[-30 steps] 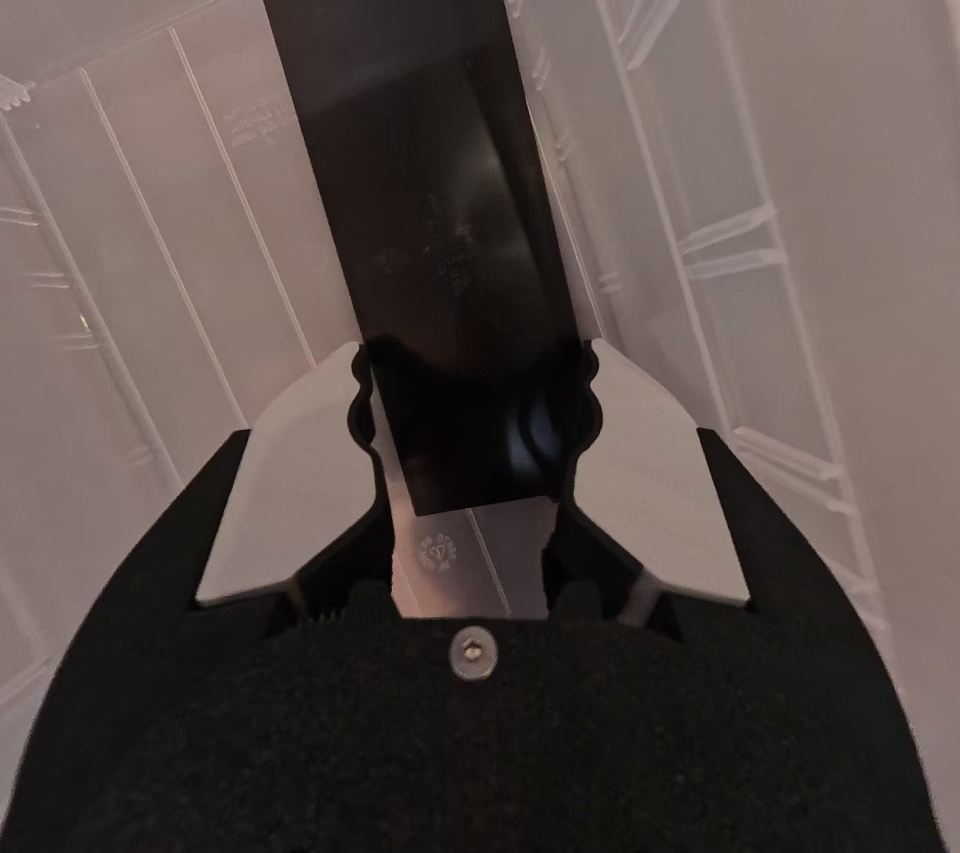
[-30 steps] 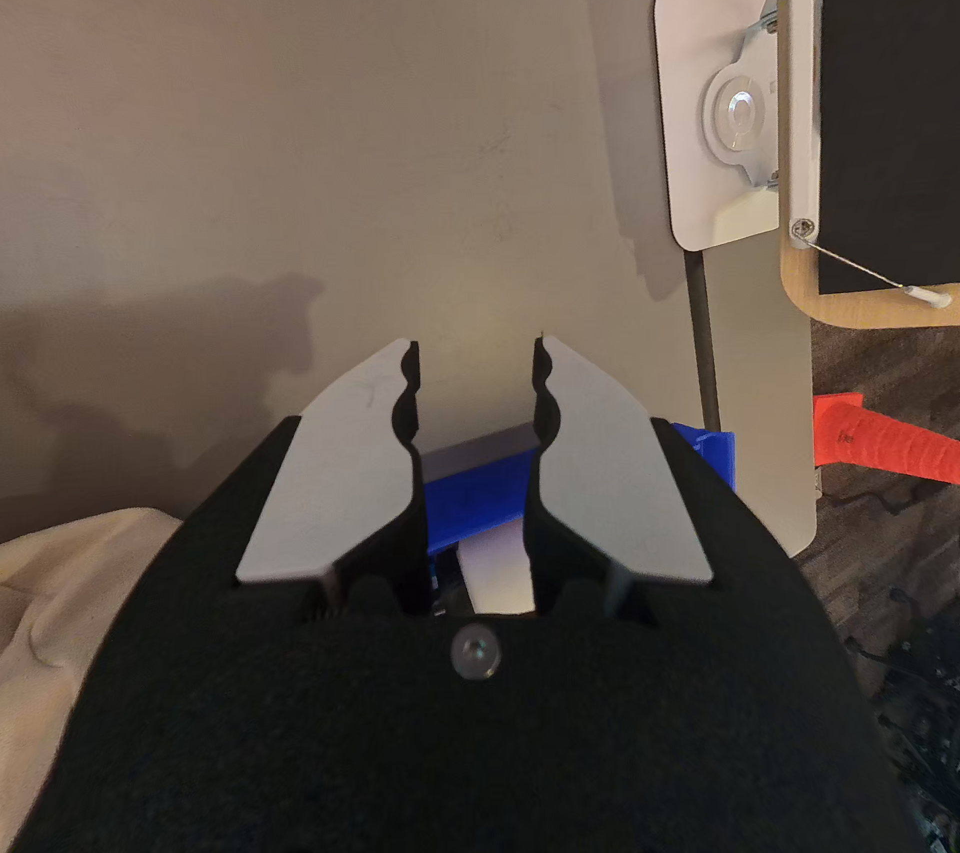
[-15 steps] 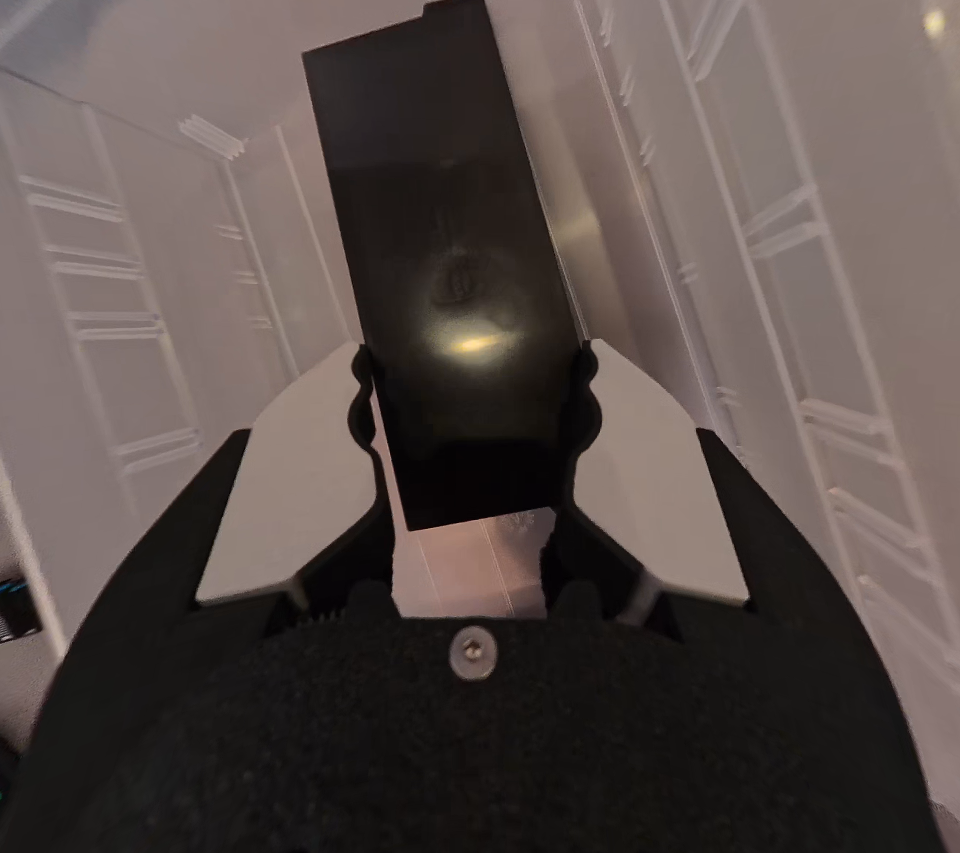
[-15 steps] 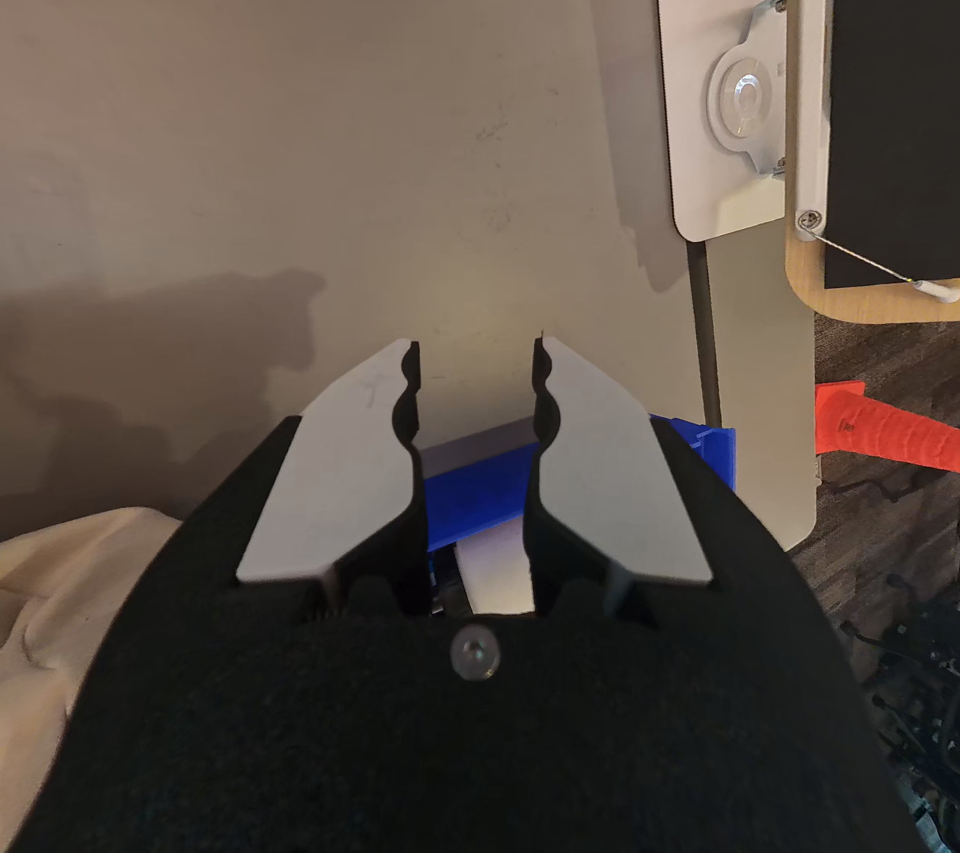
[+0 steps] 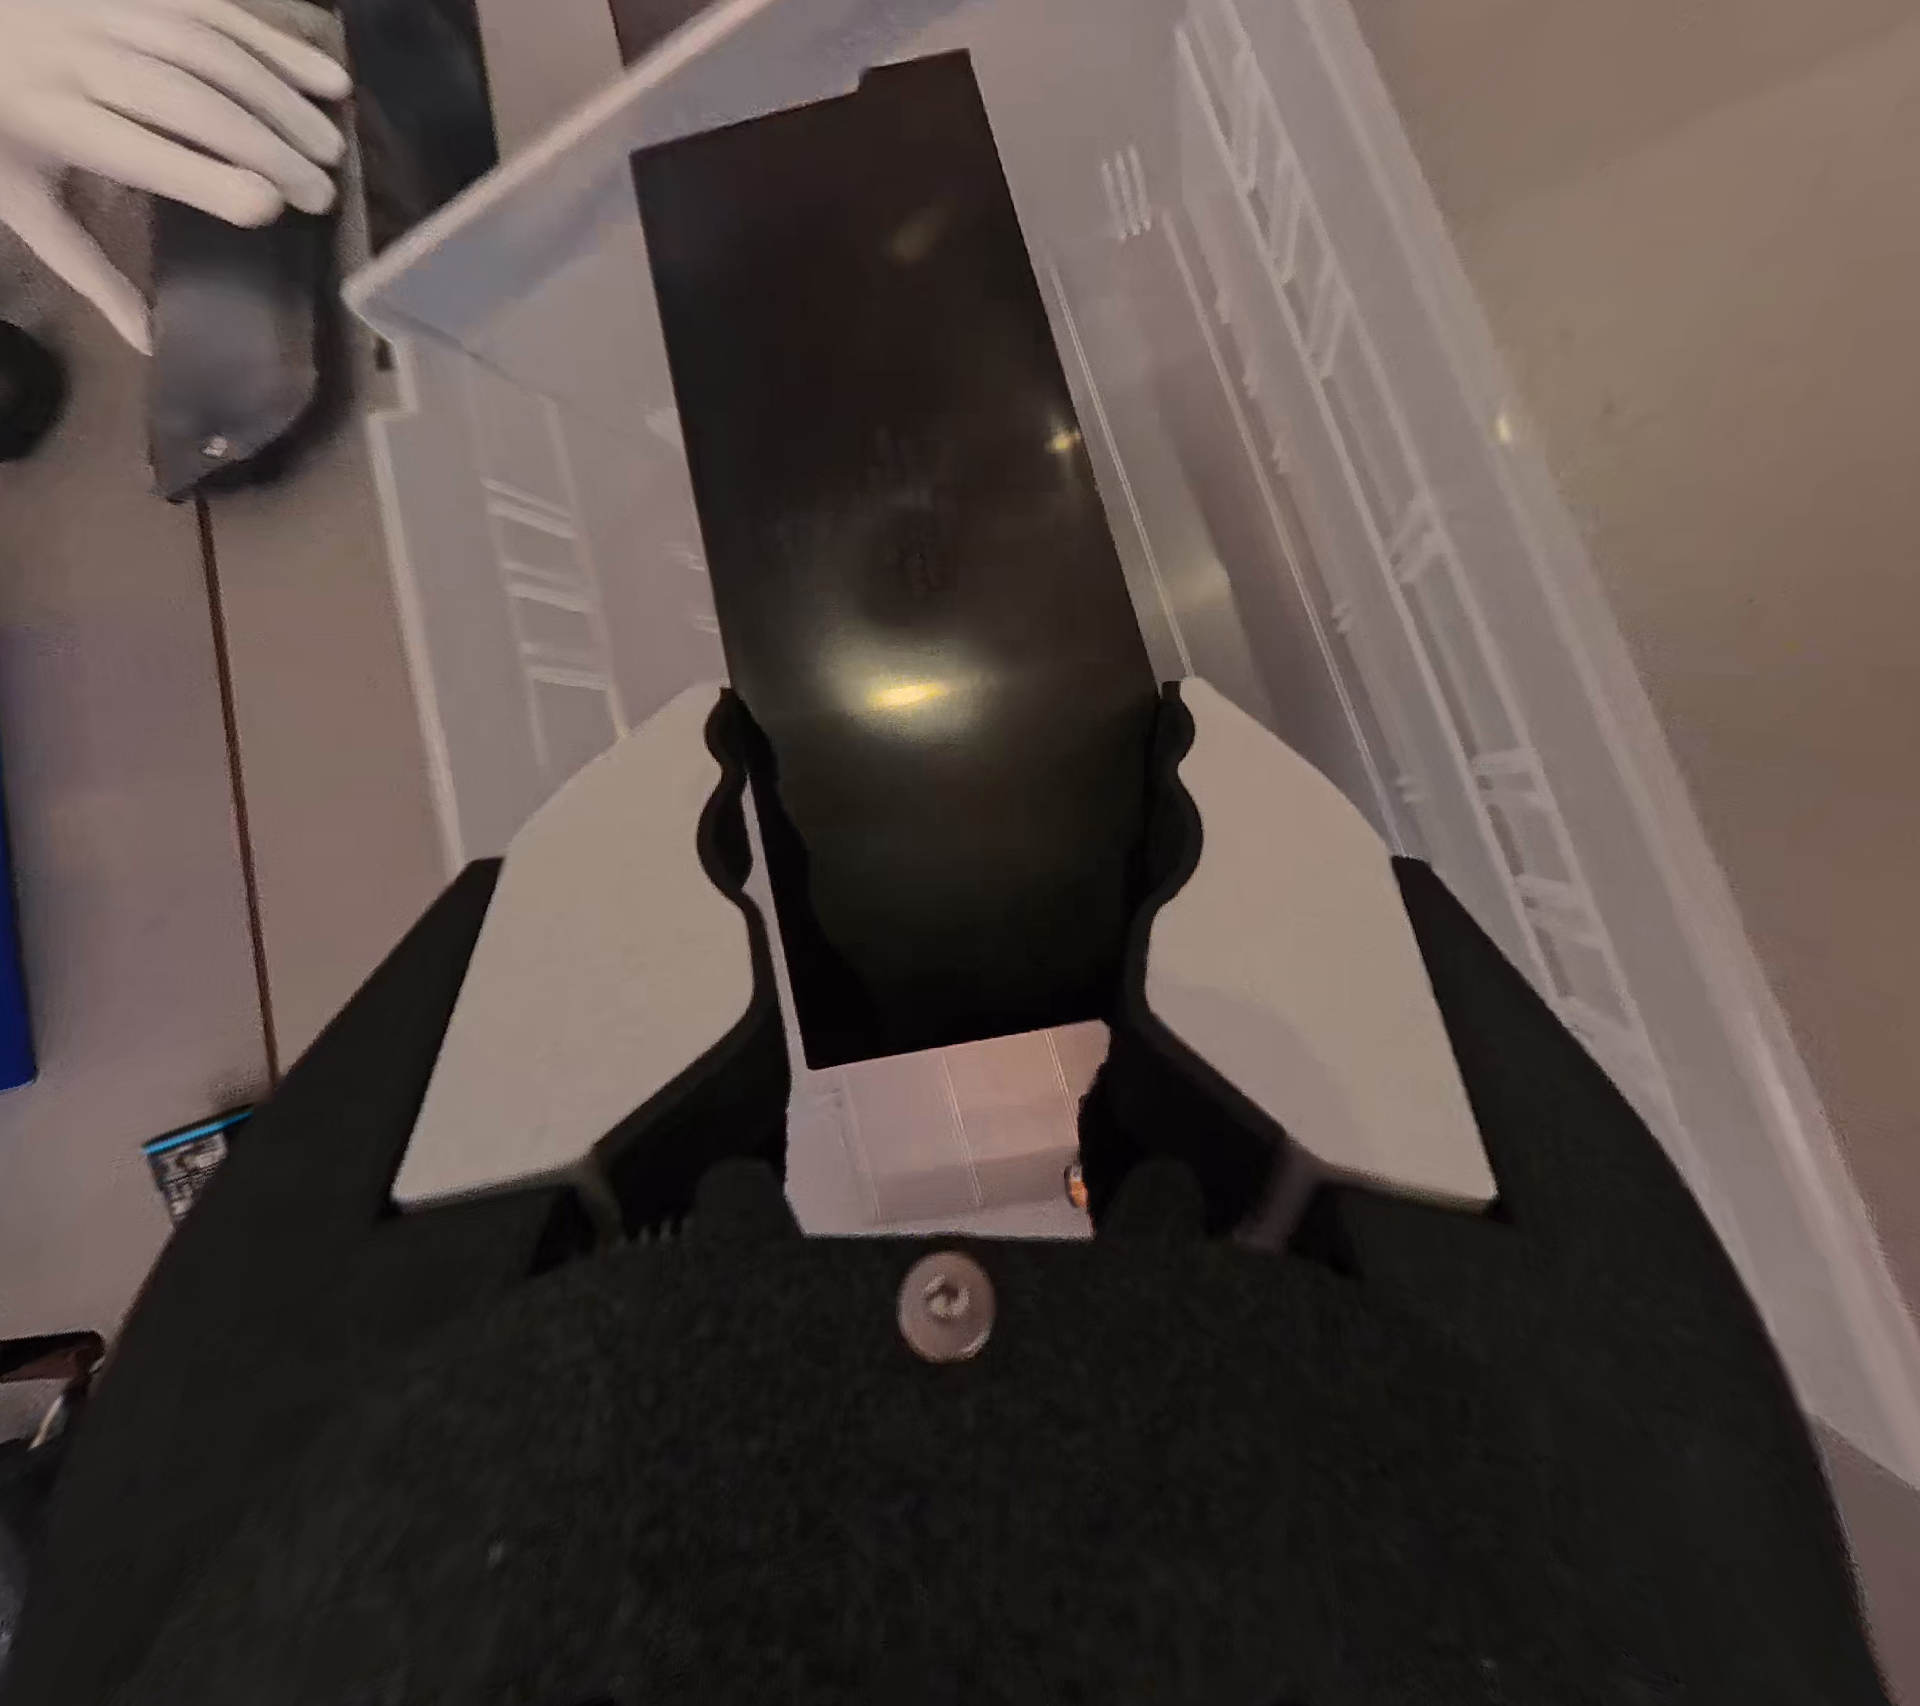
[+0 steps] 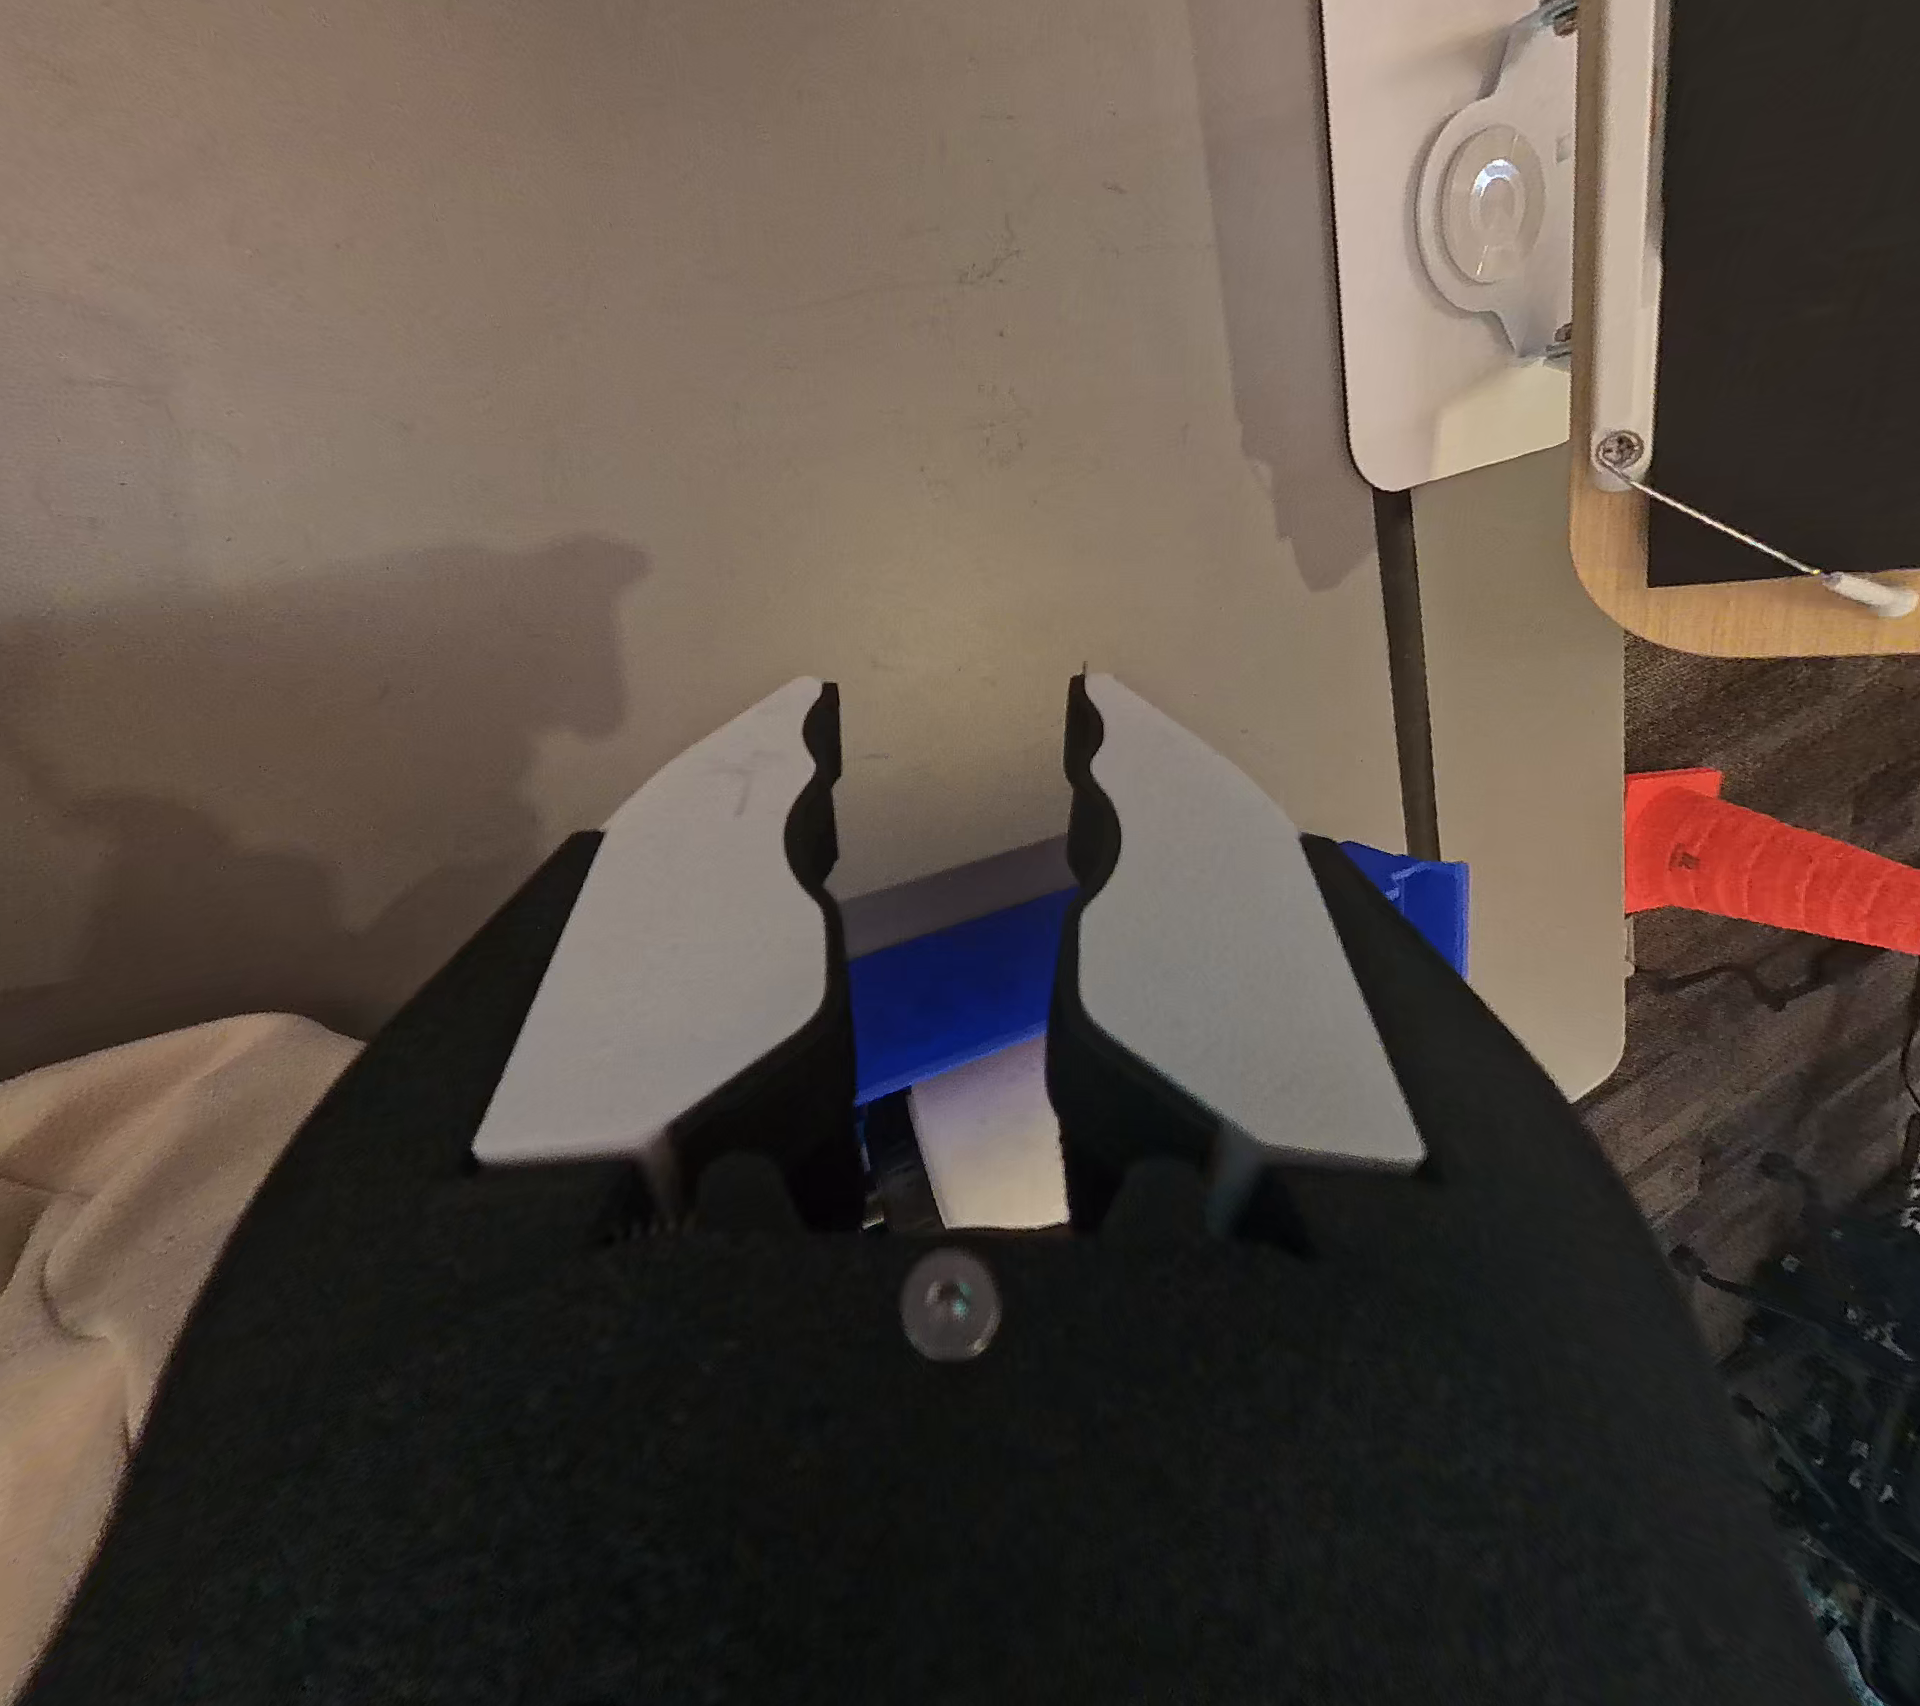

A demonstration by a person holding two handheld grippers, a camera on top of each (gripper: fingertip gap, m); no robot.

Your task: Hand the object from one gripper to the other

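Left gripper (image 5: 951, 711) grips a flat black panel (image 5: 894, 534) by its two long edges, the jaws pressed on its lower part. The panel stands out forward, above the translucent plastic bin (image 5: 1299, 430). Beyond the bin's rim, at the upper left, a white-gloved hand (image 5: 145, 108) rests on a dark object. Right gripper (image 6: 951, 700) is parted and holds nothing; behind its fingers lies a blue part (image 6: 956, 981) on the beige table (image 6: 623, 202).

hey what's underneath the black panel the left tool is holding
Under the black panel, clamped in the left tool, sits a translucent plastic bin. Its ribbed walls and a strip of floor show; the panel hides most of the inside.
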